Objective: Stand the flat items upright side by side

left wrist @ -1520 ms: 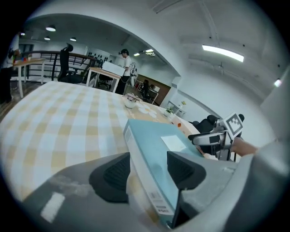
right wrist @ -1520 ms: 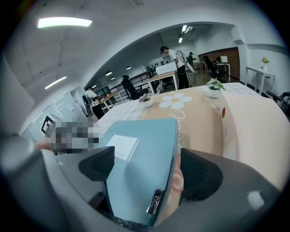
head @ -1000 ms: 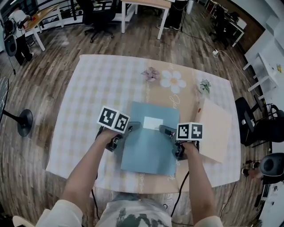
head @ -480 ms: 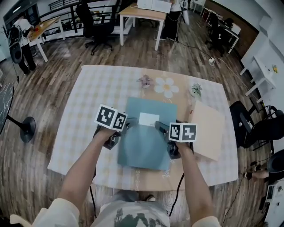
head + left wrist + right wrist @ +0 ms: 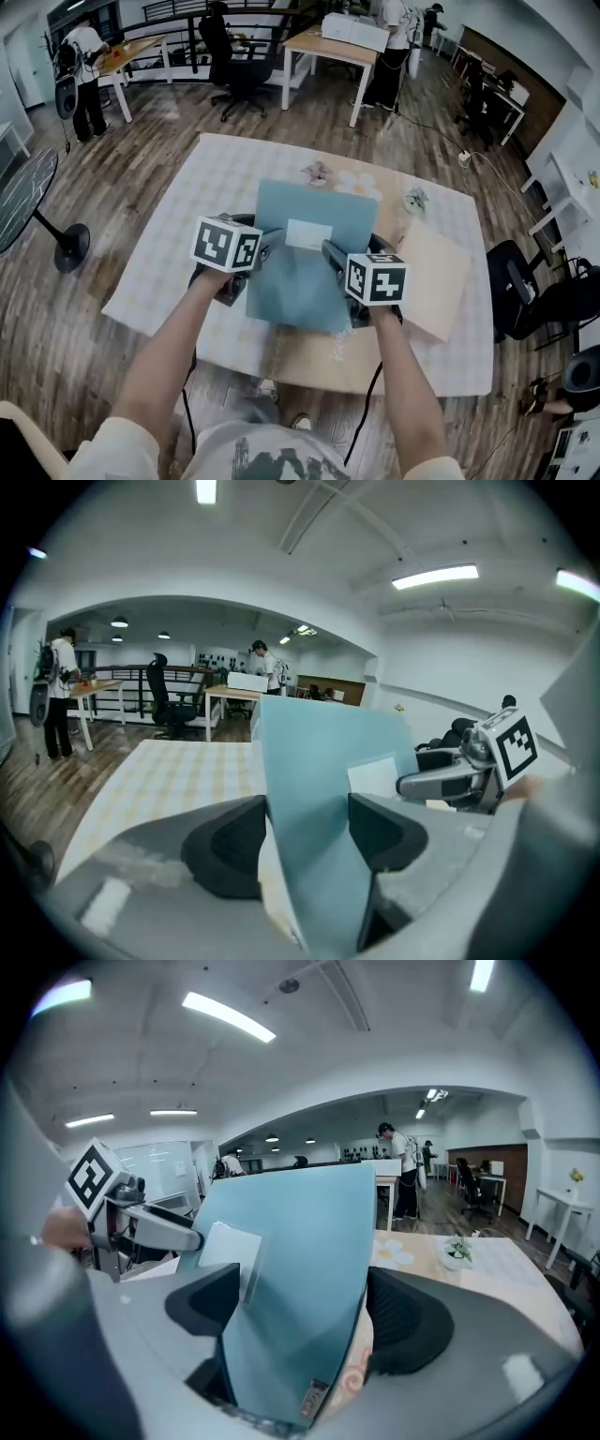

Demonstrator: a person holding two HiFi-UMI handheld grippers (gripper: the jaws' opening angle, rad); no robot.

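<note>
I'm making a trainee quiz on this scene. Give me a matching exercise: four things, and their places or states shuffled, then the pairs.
1 blue folder
2 beige board
3 potted plant
4 white label

A lying flat on the table's right side
B stuck on the folder's face
C raised and tilted above the table
D standing near the table's far right corner

Pairs: 1-C, 2-A, 3-D, 4-B
</note>
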